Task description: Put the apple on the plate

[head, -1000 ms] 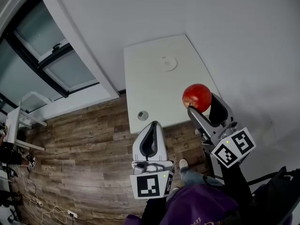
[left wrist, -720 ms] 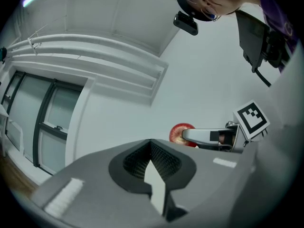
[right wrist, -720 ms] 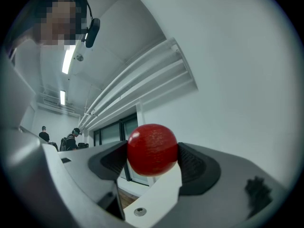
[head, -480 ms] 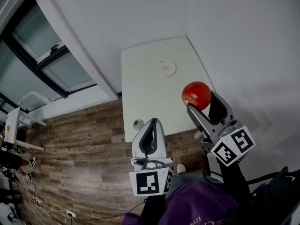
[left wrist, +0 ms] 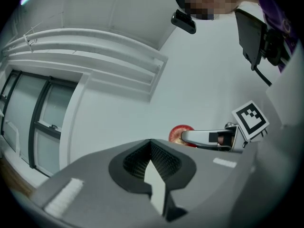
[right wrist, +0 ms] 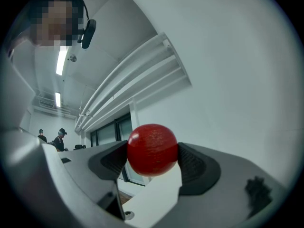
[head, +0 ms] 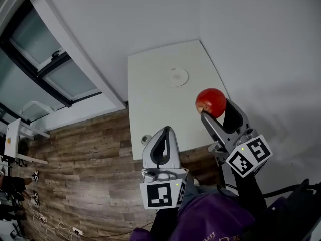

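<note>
**Apple clamped in right claw, above the counter**

Apple (right wrist: 152, 149): round, deep red, glossy, with fine pale speckling and a bright highlight at the upper left. No stem or bruise can be made out.

Right claw (right wrist: 152, 159): jaws apart by the width of the apple and pressed against both its sides. The fruit sits at the jaw tips, raised above the right edge of the white counter (head: 150, 99).

Plate (head: 177, 77): small, white, lying flat toward the far end of the counter, well apart from the apple.

Left claw (left wrist: 151, 148): jaws fully together, nothing between them, held over the counter's near edge.
</note>
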Demonstrator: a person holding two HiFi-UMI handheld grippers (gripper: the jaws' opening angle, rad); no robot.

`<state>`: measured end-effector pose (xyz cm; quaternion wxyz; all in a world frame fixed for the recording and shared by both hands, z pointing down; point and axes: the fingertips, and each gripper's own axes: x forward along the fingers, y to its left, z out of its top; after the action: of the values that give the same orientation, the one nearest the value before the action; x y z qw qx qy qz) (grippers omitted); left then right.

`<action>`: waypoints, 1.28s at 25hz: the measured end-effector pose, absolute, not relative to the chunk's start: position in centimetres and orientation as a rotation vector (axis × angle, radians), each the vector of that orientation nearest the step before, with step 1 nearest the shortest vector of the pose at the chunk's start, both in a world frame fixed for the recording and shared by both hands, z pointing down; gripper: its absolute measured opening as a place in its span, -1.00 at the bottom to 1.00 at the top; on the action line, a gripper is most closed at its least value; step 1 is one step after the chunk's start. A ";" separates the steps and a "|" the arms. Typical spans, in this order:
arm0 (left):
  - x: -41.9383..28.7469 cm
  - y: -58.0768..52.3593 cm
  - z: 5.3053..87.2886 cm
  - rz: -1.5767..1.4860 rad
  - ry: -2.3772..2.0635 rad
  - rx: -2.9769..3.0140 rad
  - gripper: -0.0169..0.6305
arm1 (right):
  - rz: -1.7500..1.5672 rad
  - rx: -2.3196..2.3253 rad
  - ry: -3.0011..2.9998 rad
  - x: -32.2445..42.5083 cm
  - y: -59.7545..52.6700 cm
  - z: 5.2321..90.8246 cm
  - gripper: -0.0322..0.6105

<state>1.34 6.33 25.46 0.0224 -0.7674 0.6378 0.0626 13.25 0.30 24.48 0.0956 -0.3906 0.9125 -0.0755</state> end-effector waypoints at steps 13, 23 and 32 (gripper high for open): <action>-0.6 -1.4 27.2 0.212 1.912 -2.480 -0.92 | -0.263 -1.210 2.673 11.1 -6.6 26.2 0.13; -4.4 -11.1 28.4 0.228 1.902 -2.537 -0.92 | -0.309 -1.269 2.688 6.8 -15.6 27.9 0.13; -5.5 -15.9 30.2 0.164 1.856 -2.677 -0.92 | -0.370 -1.377 2.714 4.5 -20.4 30.8 0.13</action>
<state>-5.53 -15.92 30.22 -0.0599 -0.8193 0.5680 0.0503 4.54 -20.43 30.78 0.0380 -0.4490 0.8845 -0.1206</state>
